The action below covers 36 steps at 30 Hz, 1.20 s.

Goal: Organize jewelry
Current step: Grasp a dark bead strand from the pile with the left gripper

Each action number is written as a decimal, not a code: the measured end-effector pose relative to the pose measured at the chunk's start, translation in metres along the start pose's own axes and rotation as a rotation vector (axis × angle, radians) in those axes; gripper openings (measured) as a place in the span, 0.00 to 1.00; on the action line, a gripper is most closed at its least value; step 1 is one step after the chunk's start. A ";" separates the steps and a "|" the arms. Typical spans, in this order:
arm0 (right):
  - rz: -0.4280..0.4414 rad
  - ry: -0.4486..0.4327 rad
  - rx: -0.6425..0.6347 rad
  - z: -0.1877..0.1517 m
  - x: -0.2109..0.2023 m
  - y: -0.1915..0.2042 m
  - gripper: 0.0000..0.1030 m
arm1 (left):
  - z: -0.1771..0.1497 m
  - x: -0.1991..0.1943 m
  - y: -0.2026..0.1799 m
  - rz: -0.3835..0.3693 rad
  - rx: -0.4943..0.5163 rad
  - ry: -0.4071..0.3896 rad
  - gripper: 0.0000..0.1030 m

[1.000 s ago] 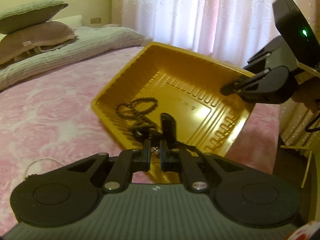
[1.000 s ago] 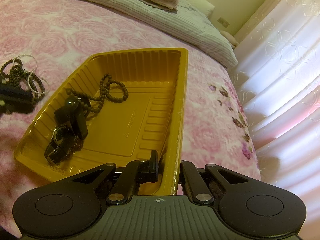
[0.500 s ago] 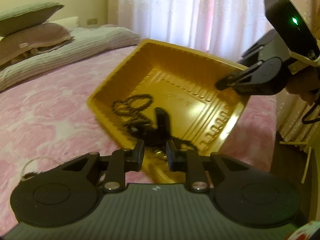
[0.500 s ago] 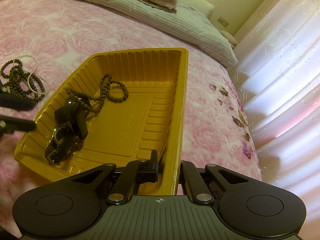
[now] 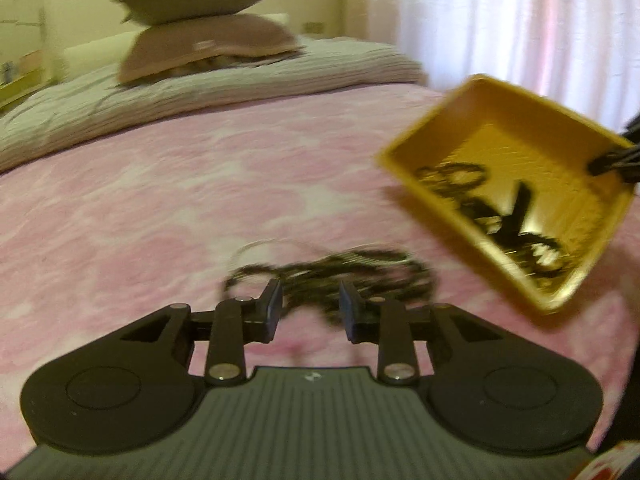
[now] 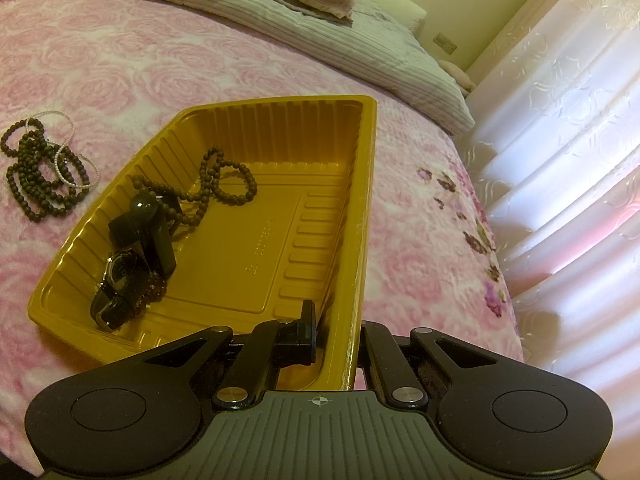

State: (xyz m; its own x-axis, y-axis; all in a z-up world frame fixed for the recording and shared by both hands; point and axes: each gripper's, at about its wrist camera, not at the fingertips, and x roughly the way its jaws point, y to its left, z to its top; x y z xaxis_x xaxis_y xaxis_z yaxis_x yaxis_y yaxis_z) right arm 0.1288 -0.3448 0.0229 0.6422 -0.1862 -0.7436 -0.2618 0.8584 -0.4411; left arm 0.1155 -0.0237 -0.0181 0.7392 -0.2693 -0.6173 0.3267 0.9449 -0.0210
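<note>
One yellow tray (image 6: 280,248) was seen on the pink flowered bed cover (image 6: 120,64). Inside it, one string of dark beads (image 6: 224,184) was laid near the middle, and one black wristwatch (image 6: 116,280) was laid by the near left corner, with a black strap (image 6: 148,228) sticking up over it (more small dark beads were mixed in under the watch, and they could not be counted). Outside the tray, to its left, one heap of dark bead strings (image 6: 36,176) was left on the cover, with a thin white bead string (image 6: 68,156) looped through it. The strings in the heap were too tangled to be counted.

Two pillows (image 5: 200,32) were stacked at the head of the bed, on a striped grey blanket (image 6: 320,40). White curtains (image 6: 568,128) were hung to the right.

The tray's long side was pointed away from the right gripper (image 6: 336,328), toward the blanket. The tray's near right wall was pinched tight between this gripper's jaws.

The left gripper (image 5: 310,308) was held just above the heap, which looked blurred in its view. Its jaws had just been opening and were parted a little, with nothing held between them. The tray was seen off to its right.
</note>
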 end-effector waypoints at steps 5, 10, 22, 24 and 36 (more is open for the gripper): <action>-0.001 0.002 -0.001 0.000 0.000 0.001 0.04 | -0.006 0.007 0.026 0.057 -0.017 0.025 0.27; 0.000 0.003 -0.001 0.000 0.000 0.002 0.04 | -0.005 0.020 0.037 0.073 -0.028 0.043 0.27; 0.002 0.006 0.004 0.000 0.002 0.000 0.04 | 0.004 0.062 0.045 0.059 -0.059 0.128 0.25; 0.002 0.008 0.005 -0.001 0.003 -0.001 0.04 | 0.002 0.063 0.046 0.062 -0.052 0.131 0.24; 0.000 0.007 0.005 -0.002 0.004 -0.002 0.04 | 0.005 0.033 0.058 0.119 -0.017 0.115 0.06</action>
State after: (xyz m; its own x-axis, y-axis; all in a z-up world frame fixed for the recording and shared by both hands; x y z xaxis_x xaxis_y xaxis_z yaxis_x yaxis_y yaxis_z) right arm 0.1305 -0.3480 0.0195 0.6369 -0.1895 -0.7473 -0.2586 0.8607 -0.4386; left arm 0.1613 0.0213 -0.0357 0.6995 -0.1334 -0.7021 0.2300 0.9722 0.0444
